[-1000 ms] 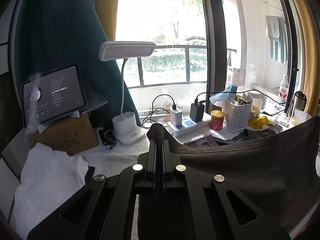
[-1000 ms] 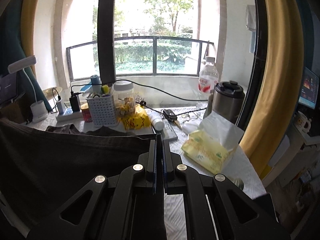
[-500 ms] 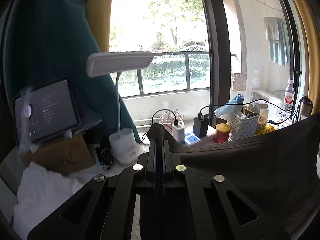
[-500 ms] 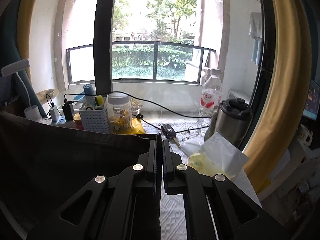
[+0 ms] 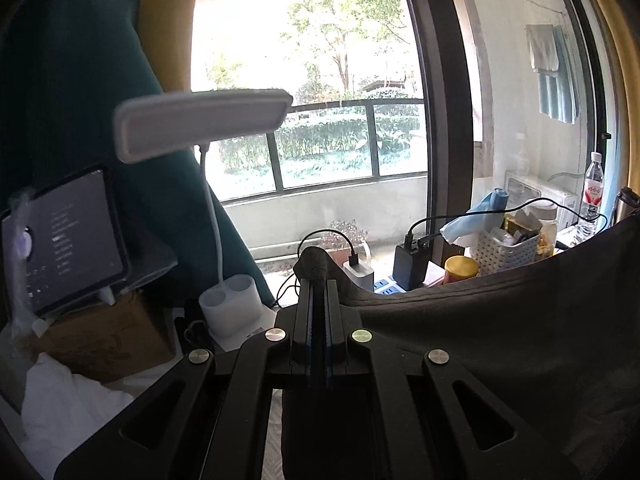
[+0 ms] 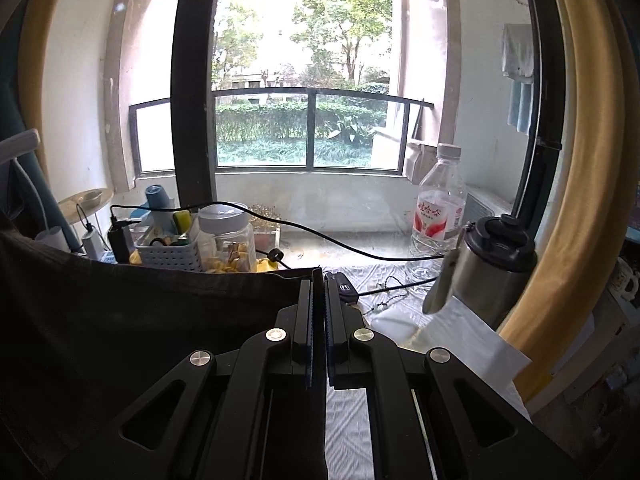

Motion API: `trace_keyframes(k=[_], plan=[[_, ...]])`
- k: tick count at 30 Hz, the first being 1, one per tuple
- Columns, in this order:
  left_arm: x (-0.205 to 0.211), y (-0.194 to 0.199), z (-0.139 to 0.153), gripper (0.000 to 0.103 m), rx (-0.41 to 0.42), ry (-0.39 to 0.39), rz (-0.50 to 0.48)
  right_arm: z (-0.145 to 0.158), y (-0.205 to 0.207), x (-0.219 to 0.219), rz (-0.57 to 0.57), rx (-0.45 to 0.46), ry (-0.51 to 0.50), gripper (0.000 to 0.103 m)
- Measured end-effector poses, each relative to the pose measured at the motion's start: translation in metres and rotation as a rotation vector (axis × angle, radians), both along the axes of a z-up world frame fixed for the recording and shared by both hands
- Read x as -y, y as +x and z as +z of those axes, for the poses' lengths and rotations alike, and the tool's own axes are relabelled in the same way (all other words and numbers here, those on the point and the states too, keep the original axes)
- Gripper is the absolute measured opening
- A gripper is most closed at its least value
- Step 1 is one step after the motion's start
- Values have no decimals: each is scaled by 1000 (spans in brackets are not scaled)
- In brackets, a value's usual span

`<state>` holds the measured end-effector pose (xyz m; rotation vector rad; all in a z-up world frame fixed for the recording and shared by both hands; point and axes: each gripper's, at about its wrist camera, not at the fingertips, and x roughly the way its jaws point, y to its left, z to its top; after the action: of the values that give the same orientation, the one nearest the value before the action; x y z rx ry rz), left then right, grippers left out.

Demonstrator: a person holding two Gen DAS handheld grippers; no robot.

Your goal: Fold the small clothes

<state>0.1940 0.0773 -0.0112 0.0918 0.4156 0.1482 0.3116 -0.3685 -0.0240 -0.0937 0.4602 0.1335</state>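
Home rm by balcony window (image 6: 304, 128): curtains (image 5: 80, 120), desk lamp (image 5: 200, 124), tablet (image 5: 68, 240), water bottle (image 6: 438, 216), snack jar (image 6: 228, 240), laundry outside.

Two grippers were in view, the left gripper (image 5: 319, 280) and the right gripper (image 6: 319, 280), both clamped on one dark cloth (image 5: 500, 320) stretched between them. Left of the left claw stood one lamp (image 5: 200, 128) and one tablet (image 5: 68, 236). Ahead of it were two chargers (image 5: 410, 266), one basket (image 5: 506, 252) and one tin (image 5: 460, 269). Right of the right claw stood one bottle (image 6: 438, 216) and one flask (image 6: 492, 264); ahead sat one jar (image 6: 228, 240).
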Motion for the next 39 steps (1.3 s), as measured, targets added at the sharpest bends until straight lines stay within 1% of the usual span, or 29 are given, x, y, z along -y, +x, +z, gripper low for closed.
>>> trace_keyframes(k=[12, 18, 21, 24, 26, 28, 29, 30, 31, 32, 33, 36, 39], plan=[[-14, 47, -30, 3, -41, -7, 20, -26, 52, -13, 9, -47, -43, 6], [-21, 67, -50, 3, -74, 0, 37, -41, 69, -18, 7, -73, -60, 6], [-22, 74, -64, 3, -104, -5, 32, -51, 69, -20, -12, -81, -75, 6], [-24, 81, -75, 4, -140, -22, 37, -60, 73, -19, -29, -105, -65, 6], [-27, 87, -85, 5, -184, -36, 32, -65, 75, -20, -38, -120, -75, 6], [-32, 91, -92, 14, -225, -49, 41, -69, 77, -23, -45, -149, -92, 6], [-35, 91, -94, 26, -229, -60, 52, -71, 77, -24, -43, -159, -99, 10], [-40, 90, -94, 38, -228, -78, 62, -72, 74, -25, -42, -156, -106, 23], [-43, 88, -93, 43, -228, -91, 69, -71, 71, -27, -42, -151, -112, 43], [-45, 87, -93, 49, -228, -100, 79, -71, 68, -28, -38, -147, -115, 50], [-47, 85, -92, 51, -230, -106, 87, -70, 65, -28, -34, -145, -115, 53], [-52, 77, -89, 52, -246, -122, 101, -66, 57, -29, -34, -139, -110, 53], [-53, 63, -85, 52, -245, -132, 106, -62, 45, -27, -42, -138, -98, 53]])
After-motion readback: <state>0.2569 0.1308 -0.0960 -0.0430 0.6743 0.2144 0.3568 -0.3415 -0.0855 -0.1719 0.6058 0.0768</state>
